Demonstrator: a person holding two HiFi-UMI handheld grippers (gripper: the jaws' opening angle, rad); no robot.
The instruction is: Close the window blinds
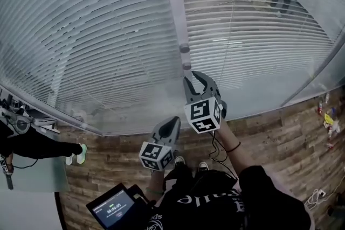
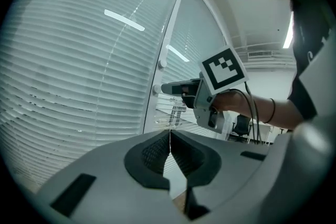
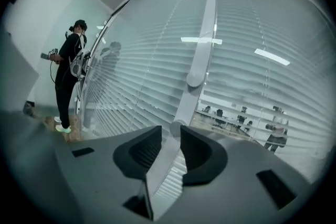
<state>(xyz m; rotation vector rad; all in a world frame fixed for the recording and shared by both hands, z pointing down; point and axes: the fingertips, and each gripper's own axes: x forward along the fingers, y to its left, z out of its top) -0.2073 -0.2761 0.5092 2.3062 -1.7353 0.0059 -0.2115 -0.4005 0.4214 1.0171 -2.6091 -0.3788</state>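
We hold the right hand-held gripper (image 1: 191,78) with its jaws parted and empty, pointing at the upright frame post (image 1: 173,2) that divides the window blinds (image 1: 97,35). The lower round knob (image 1: 186,66) sits just beyond its tips, in line with the gap, and the upper knob (image 1: 185,48) is next up the post. Our left hand-held gripper (image 1: 173,122), closed on nothing, sits farther back, so the right is nearer.
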